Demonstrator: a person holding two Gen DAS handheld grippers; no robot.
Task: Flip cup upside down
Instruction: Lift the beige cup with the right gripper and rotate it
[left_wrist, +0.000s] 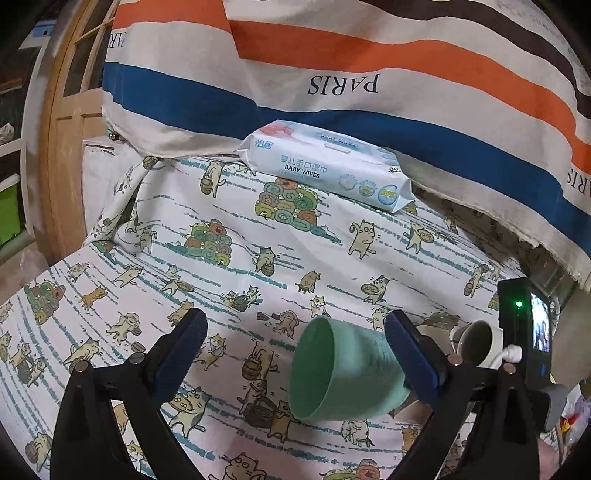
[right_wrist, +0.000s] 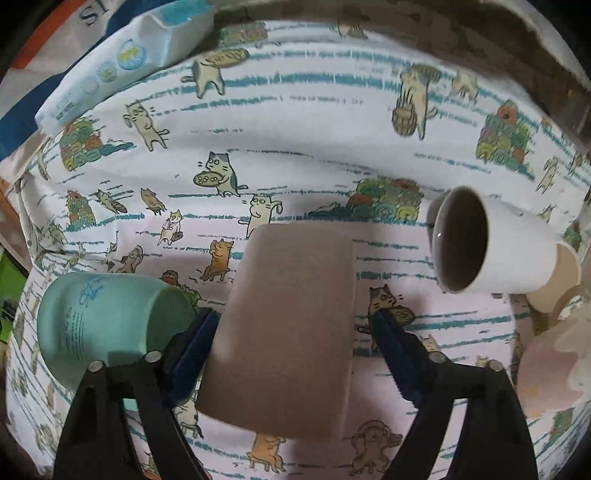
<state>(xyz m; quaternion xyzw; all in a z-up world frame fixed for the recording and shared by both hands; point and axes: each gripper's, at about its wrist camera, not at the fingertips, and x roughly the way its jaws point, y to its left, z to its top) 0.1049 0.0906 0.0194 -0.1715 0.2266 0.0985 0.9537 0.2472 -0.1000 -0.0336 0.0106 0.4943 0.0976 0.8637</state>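
Cups lie on their sides. Green cup (left_wrist: 343, 373) rests just inside the wide-open left gripper (left_wrist: 295, 354), against its right finger. Brown cup (right_wrist: 284, 332) sits between the right gripper's (right_wrist: 295, 339) wide jaws, ungrasped. Likely light, rigid, smooth; grip mid-wall.

Cat-print cloth (left_wrist: 332, 258) under baby wipes (left_wrist: 325, 166), cups (right_wrist: 480, 251).

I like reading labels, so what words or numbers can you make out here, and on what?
"PARIS", upside down: striped cloth.
"BABY WIPES": wipes pack, under Chinese characters I cannot read for certain.
"80": same pack's right end; the word below is too small.
Blue print on the green cup: too small to read.
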